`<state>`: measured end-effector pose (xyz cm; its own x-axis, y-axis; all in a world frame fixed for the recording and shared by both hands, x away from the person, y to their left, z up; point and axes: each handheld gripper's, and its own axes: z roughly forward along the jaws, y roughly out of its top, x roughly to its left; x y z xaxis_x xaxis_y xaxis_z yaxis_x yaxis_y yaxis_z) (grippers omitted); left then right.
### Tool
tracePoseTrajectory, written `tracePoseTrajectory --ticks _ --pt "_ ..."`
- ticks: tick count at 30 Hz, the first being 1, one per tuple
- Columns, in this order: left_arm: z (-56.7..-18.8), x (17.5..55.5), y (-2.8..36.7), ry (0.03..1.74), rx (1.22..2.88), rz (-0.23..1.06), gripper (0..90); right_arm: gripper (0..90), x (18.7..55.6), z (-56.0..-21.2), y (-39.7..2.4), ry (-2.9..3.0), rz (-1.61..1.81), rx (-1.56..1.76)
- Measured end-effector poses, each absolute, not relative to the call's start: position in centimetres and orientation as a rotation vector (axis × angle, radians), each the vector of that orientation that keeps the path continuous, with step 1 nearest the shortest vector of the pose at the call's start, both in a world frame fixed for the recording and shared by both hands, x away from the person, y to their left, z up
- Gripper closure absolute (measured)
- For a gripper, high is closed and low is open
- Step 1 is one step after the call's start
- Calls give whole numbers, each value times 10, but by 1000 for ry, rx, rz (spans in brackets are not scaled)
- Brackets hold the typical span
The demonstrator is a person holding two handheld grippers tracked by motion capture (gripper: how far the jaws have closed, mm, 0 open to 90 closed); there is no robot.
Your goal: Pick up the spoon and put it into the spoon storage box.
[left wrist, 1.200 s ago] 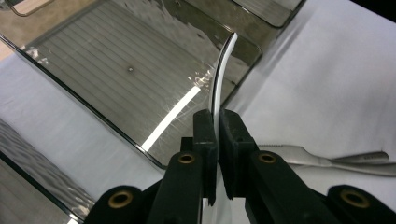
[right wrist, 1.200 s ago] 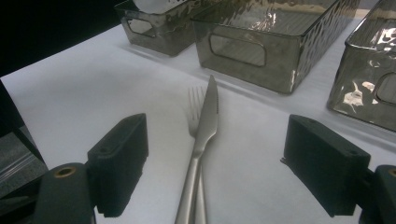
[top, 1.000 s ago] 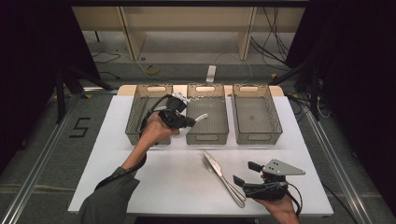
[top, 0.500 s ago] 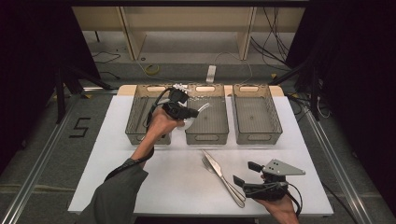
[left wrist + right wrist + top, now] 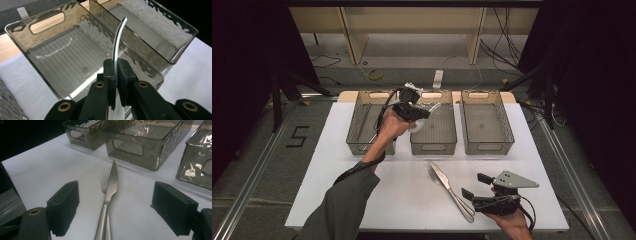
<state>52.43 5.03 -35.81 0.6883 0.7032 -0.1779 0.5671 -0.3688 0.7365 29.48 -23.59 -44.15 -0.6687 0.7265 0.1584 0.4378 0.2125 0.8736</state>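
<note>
My left gripper [image 5: 426,114] is shut on a thin curved spoon [image 5: 418,125], held over the left side of the middle smoky bin [image 5: 434,141]. In the left gripper view the jaws of that gripper [image 5: 114,62] pinch the spoon [image 5: 119,35] edge-on, its end arching above the bin's floor [image 5: 62,57]. A steel knife [image 5: 447,182] lies across a fork [image 5: 433,175] on the white table. Just right of their handles, my right gripper [image 5: 476,185] stands open. In the right gripper view, the knife [image 5: 111,185] and fork [image 5: 104,173] lie between the wide-apart jaws of the gripper [image 5: 116,195].
Three translucent smoky bins stand in a row at the back: the left bin [image 5: 362,127], the middle one, and the right bin [image 5: 488,127]. A white mat [image 5: 337,170] covers the table. A dark sleeve [image 5: 339,205] reaches in from the bottom left.
My left hand has carried the spoon rightward and a little farther back, from the gap between the left and middle bins to over the middle bin. The right gripper has stayed still.
</note>
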Motion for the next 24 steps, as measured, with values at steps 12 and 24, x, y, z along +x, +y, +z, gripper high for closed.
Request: tracePoseTrajectory --ticks 12,24 --pt "-367 531 45 1005 2043 207 850 229 295 -442 -236 2209 1438 1103" --pt "-376 534 43 1016 2047 199 850 228 295 -442 -236 2208 1438 1103"
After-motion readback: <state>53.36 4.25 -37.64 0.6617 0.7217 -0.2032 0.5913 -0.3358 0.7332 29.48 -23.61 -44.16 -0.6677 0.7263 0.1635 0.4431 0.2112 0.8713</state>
